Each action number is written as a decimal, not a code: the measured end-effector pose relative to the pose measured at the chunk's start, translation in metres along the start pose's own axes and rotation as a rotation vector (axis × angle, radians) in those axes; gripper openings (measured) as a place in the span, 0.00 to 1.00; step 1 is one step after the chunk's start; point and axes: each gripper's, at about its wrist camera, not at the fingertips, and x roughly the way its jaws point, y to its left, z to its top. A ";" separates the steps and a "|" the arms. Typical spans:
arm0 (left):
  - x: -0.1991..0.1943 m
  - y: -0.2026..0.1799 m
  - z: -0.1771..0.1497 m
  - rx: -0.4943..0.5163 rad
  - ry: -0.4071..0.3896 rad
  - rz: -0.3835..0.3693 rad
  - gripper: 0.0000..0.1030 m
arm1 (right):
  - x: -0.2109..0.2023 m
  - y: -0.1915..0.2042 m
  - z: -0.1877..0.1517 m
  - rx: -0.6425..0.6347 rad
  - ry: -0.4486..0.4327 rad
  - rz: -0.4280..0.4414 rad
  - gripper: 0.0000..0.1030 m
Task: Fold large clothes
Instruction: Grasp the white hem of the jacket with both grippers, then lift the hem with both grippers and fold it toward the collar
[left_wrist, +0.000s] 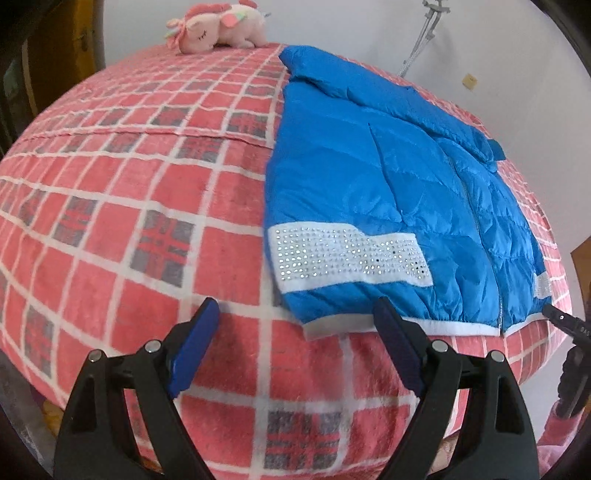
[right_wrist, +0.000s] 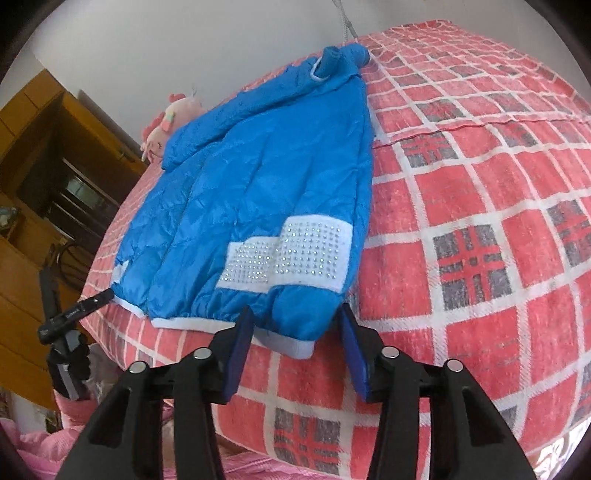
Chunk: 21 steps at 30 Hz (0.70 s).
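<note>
Both grippers parked at the jacket's hem, nothing grabbed yet

Left gripper (left_wrist: 295, 328) has its jaws spread wide over the near hem corner, pads clear of the cloth; right gripper (right_wrist: 295, 325) is about half open around the folded-in sleeve's cuff (right_wrist: 295, 345), and it doesn't look pinched yet as far as I can tell. Blue puffer jacket (left_wrist: 388, 184) lies flat on the bed with its white hem (left_wrist: 443, 326) at the near edge and its collar toward the wall. If it were me I'd bite hem and sleeve together at both corners, lift evenly, and carry the bottom up toward the collar so that slippery shell doesn't slide. Underneath is a red plaid blanket (left_wrist: 129, 184), soft and grippy-looking. Further back there's a pink plush toy (left_wrist: 218, 27), a white wall (left_wrist: 517, 55), and wooden cabinets (right_wrist: 37, 155) off to one side.
</note>
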 end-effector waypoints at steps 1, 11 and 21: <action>0.002 0.000 0.001 -0.001 0.003 -0.004 0.82 | 0.002 0.000 0.000 -0.001 0.001 -0.001 0.42; 0.004 -0.008 0.000 0.003 0.048 -0.111 0.42 | 0.006 0.001 0.001 -0.014 -0.004 0.015 0.21; -0.005 -0.008 0.002 -0.005 0.002 -0.150 0.09 | 0.004 0.002 0.002 -0.039 -0.033 0.033 0.12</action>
